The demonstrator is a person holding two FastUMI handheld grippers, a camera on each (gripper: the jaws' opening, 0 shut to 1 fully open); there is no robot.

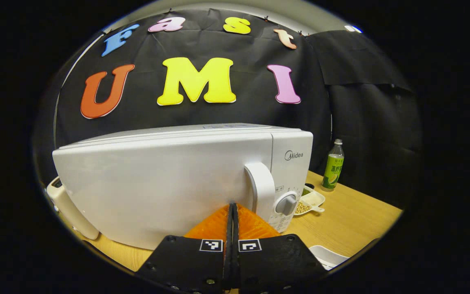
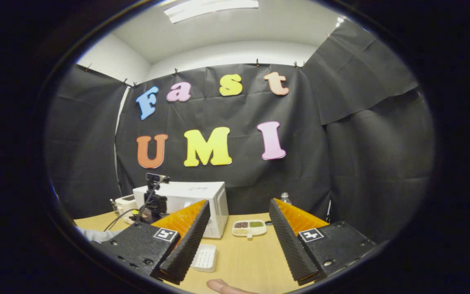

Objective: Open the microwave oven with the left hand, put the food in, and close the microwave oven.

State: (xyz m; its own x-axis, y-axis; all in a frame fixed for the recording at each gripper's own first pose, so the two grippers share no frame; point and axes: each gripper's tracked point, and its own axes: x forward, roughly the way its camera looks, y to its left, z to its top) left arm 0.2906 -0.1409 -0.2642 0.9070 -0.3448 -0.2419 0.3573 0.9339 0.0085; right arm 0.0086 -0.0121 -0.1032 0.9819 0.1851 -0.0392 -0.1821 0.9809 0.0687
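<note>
Toaster-like appliance (image 1: 69,210): in the left gripper view, far left of the left gripper and low, a cream unit half hidden behind the microwave's left corner; probably a toaster, though too little shows to be sure.
Microwave oven (image 1: 157,179): white, door closed, straight ahead of the left gripper and close to it; in the right gripper view it stands (image 2: 202,200) far ahead and left of the gap between the fingers.
Door handle (image 1: 261,190): upright white bar just right of and above the left gripper's tips.
Dial (image 1: 286,204): grey knob on the control panel, right of the handle.
Left gripper (image 1: 232,210): fingers pressed flat together with nothing between them, tips pointing at the door beside the handle; whether they touch the door is unclear. In the right gripper view it appears (image 2: 153,204) far off to the left, in front of the microwave.
Food dish (image 1: 310,201): white divided dish of grains, right of the left gripper by the microwave's right corner; in the right gripper view (image 2: 249,228) it lies ahead, between the fingers.
Bottle (image 1: 333,165): green-labelled, upright, further right and back on the table (image 1: 353,216).
White tray (image 2: 204,258): ribbed, on the table just ahead of the right gripper's left finger.
Right gripper (image 2: 239,232): fingers spread wide apart, holding nothing, above the table.
Fingertip (image 2: 227,286): a person's, at the bottom edge under the right gripper.
</note>
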